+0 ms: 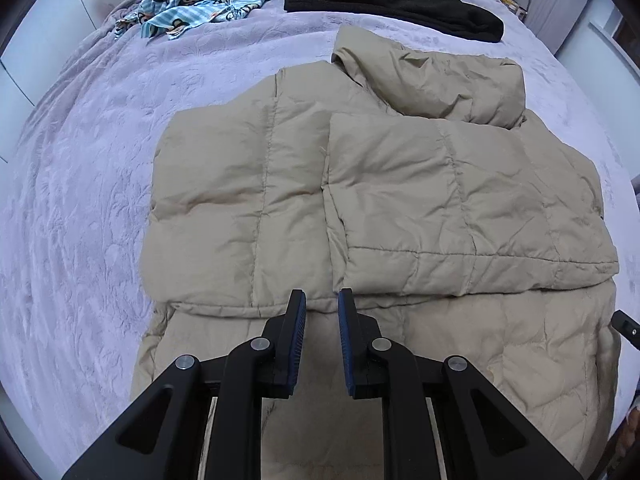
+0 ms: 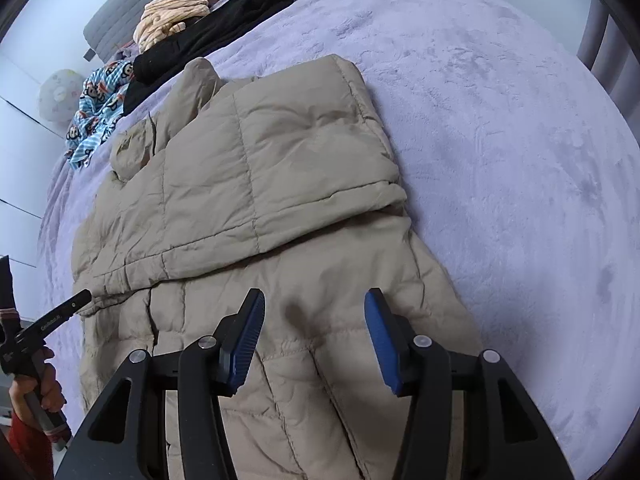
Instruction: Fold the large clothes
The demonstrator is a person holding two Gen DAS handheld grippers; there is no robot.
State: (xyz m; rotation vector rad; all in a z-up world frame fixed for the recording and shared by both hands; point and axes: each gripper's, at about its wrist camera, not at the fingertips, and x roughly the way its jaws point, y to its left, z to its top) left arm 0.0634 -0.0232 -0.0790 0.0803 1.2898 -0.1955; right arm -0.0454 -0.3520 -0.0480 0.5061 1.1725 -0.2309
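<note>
Lilac plush bed cover (image 1: 100, 200), white walls (image 2: 24, 128)

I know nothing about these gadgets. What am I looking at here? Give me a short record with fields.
setting: bed with a lilac blanket
main garment: beige puffer jacket, spread flat, both sleeves folded across its body
hood: lying at the far end
other clothes: black garment, blue monkey-print cloth, peach cloth, all beyond the jacket
left gripper: above the jacket, nearly closed, holding nothing
right gripper: above the jacket, open, holding nothing
</note>
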